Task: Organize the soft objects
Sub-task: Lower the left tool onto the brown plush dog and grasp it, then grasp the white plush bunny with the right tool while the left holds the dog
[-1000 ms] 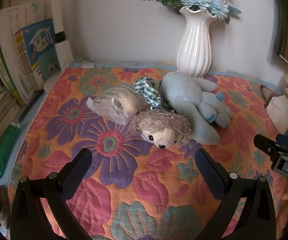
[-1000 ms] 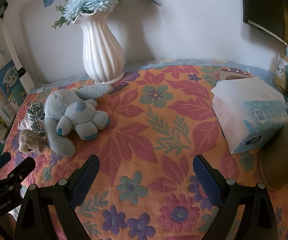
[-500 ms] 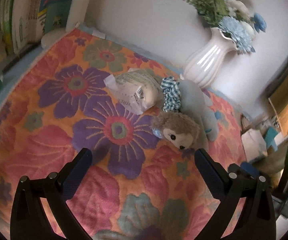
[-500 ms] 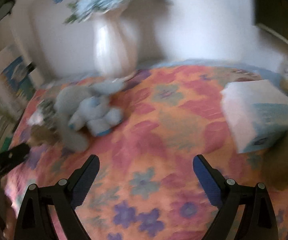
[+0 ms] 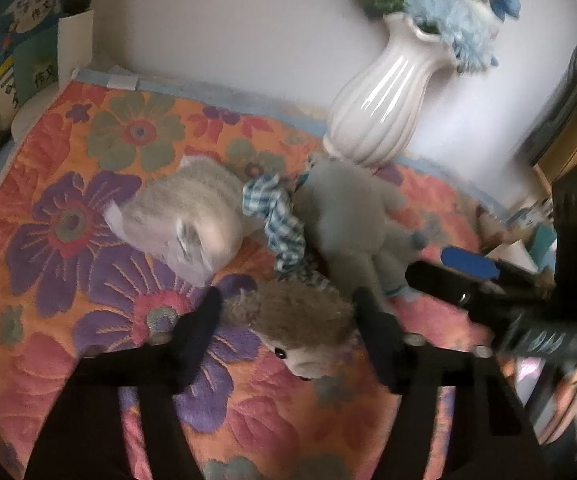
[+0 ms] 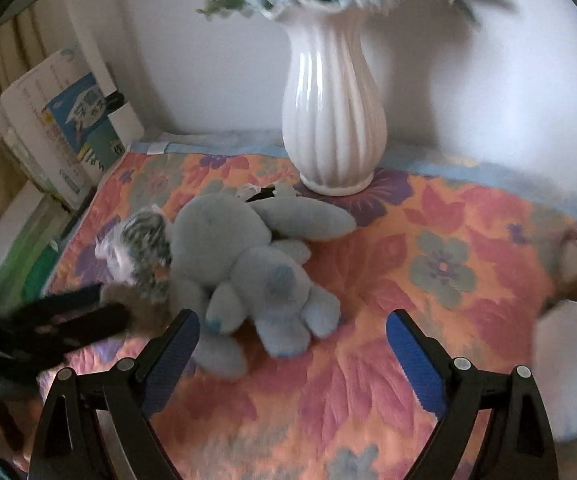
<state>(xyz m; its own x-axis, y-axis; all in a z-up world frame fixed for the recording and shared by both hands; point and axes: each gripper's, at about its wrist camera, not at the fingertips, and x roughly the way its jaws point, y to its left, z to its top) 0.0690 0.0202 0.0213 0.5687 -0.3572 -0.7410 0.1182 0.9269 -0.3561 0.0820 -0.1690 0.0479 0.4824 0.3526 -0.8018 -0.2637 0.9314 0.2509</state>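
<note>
On the floral cloth (image 5: 68, 320), going left to right in the left wrist view: a pale wrapped bundle (image 5: 184, 220) lies at 10 o'clock; a blue-checked scarf (image 5: 280, 216) touches it; the brown plush toy (image 5: 304, 320) sits centre; the grey-blue plush (image 5: 348, 220) lies at 1 o'clock below the white vase (image 5: 384, 108). The left gripper (image 5: 288, 312) has just been closing, its 2 fingers flanking the brown toy's head; whether the pads press it cannot be told. The right gripper (image 6: 292, 332) stands released, jaws wide, the grey-blue plush at its 11 o'clock.
</note>
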